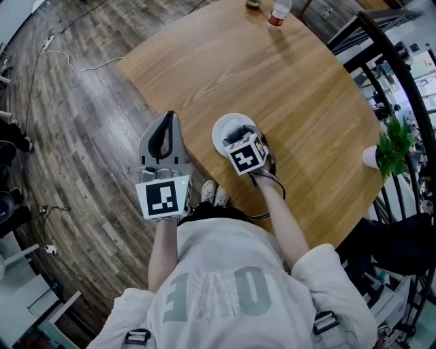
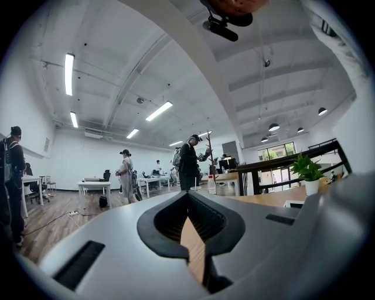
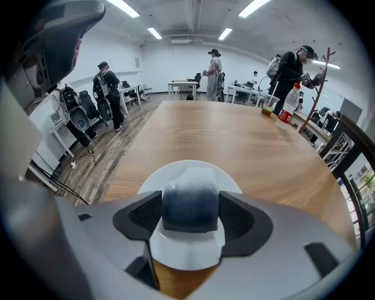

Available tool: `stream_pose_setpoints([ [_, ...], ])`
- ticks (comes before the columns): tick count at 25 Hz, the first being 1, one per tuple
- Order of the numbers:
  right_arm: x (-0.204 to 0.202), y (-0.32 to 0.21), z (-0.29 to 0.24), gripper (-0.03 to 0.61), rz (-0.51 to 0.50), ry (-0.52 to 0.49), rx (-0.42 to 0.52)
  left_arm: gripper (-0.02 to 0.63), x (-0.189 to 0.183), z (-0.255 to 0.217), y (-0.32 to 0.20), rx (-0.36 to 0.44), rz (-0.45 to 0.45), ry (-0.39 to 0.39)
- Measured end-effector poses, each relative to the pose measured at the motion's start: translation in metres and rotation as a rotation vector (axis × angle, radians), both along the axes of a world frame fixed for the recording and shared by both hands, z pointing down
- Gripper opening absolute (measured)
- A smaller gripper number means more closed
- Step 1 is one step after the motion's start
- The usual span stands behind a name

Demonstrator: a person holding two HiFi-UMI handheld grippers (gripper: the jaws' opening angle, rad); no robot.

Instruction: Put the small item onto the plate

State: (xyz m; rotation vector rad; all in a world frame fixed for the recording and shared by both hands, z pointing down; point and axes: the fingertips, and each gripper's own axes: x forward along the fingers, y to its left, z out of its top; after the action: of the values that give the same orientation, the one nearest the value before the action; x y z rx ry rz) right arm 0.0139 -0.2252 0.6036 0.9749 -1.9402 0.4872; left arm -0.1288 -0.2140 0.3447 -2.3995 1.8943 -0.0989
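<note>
Contact is plain in the right gripper view: the right gripper [image 3: 190, 206] has both black jaw pads pressed against the small dark blue-grey rounded item [image 3: 190, 202], which has a paler, frosted top. It is held directly over the round white plate [image 3: 186, 255]; I cannot tell whether its underside touches the plate. The plate lies on the round light-wood table [image 1: 272, 75], close to the edge nearest the person.

The left gripper [image 1: 165, 123] is off the table edge, over the dark plank floor [image 1: 82, 136]. Its jaws are drawn together at the tips with nothing between them; only a thin sliver of wood shows through behind.

Each gripper carries a cube of black-and-white square markers, which are patterns rather than letters. The person's pale shirt [image 1: 225, 272] bears large grey-green letters, seen upside down, that appear to read "OVE". At the far side of the table stands a clear bottle with a red label [image 1: 278, 12]. Its print is too small to read. A green plant in a white pot [image 1: 390, 144] stands at the table's right edge.
</note>
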Motion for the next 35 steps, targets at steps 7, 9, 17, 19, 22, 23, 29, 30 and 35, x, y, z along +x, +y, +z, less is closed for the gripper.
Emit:
stream_pose_setpoints([
  [7, -0.001, 0.004, 0.007, 0.298, -0.009, -0.003, -0.027, 0.006, 0.005, 0.001, 0.000, 0.000, 0.016, -0.001],
  [9, -0.001, 0.004, 0.007, 0.298, -0.009, -0.009, -0.029, 0.006, 0.007, 0.000, 0.001, 0.003, 0.019, -0.001],
  [17, -0.004, -0.001, -0.004, 0.301, 0.005, -0.005, 0.052, 0.006, 0.007, -0.004, -0.001, 0.010, 0.023, 0.000],
  [19, -0.008, -0.004, -0.017, 0.301, -0.006, -0.031, 0.073, 0.006, 0.008, -0.005, -0.001, 0.012, 0.025, 0.002],
  [22, -0.013, -0.015, -0.051, 0.301, 0.001, -0.092, 0.135, 0.006, 0.007, -0.010, -0.002, 0.022, 0.027, 0.005],
  [23, -0.014, -0.021, -0.067, 0.301, 0.008, -0.118, 0.163, 0.006, 0.006, -0.012, -0.003, 0.028, 0.027, 0.007],
  [29, -0.010, -0.049, -0.184, 0.301, 0.097, -0.347, 0.427, 0.006, 0.009, -0.031, -0.004, 0.069, 0.039, 0.023],
  [30, -0.008, -0.049, -0.205, 0.301, 0.119, -0.402, 0.474, 0.006, 0.010, -0.035, -0.004, 0.076, 0.044, 0.025],
  [35, 0.000, -0.022, -0.295, 0.301, 0.114, -0.630, 0.688, 0.006, 0.014, -0.057, -0.001, 0.118, 0.069, 0.037],
])
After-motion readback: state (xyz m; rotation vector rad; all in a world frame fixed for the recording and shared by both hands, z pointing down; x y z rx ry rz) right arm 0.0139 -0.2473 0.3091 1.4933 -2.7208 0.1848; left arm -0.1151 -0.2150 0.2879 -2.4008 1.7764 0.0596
